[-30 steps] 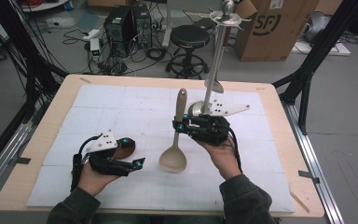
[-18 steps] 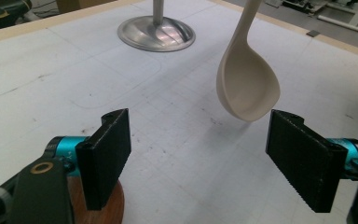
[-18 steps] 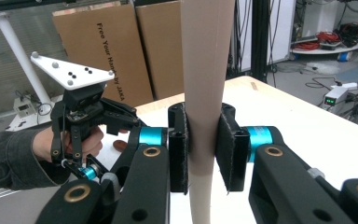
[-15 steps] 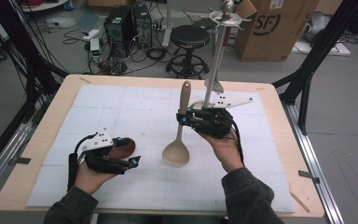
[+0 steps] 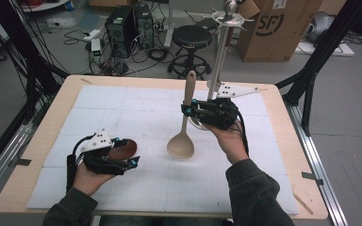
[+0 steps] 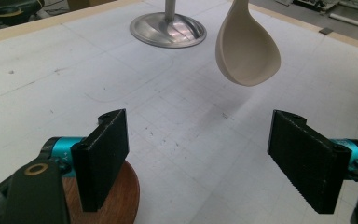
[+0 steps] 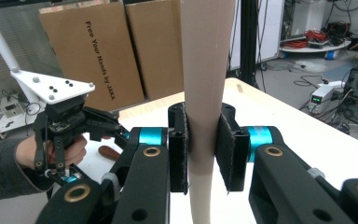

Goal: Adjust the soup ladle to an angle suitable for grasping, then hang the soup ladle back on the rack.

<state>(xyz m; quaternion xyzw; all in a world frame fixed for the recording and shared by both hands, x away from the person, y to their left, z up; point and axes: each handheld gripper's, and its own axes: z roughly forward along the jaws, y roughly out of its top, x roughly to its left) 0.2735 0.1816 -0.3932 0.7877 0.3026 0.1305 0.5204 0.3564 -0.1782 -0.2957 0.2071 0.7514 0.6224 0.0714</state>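
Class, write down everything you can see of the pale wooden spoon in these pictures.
The pale wooden spoon looks like smooth, light beige wood, with a deep oval bowl and a long flat handle. The right gripper clamps the handle between its two black pads, partway along. In the high view the bowl points toward the person and the handle away. Its bowl hangs above the white mat, casting a shadow, touching nothing else.

A research lab or workshop: a wooden table (image 5: 283, 141) under a white gridded mat (image 5: 122, 117), framed by black metal struts (image 5: 318, 56), with computer towers (image 5: 129, 23), tangled cables (image 5: 118, 63), a stool (image 5: 193, 40) and cardboard boxes (image 5: 273, 28) on the grey floor (image 5: 349, 117).
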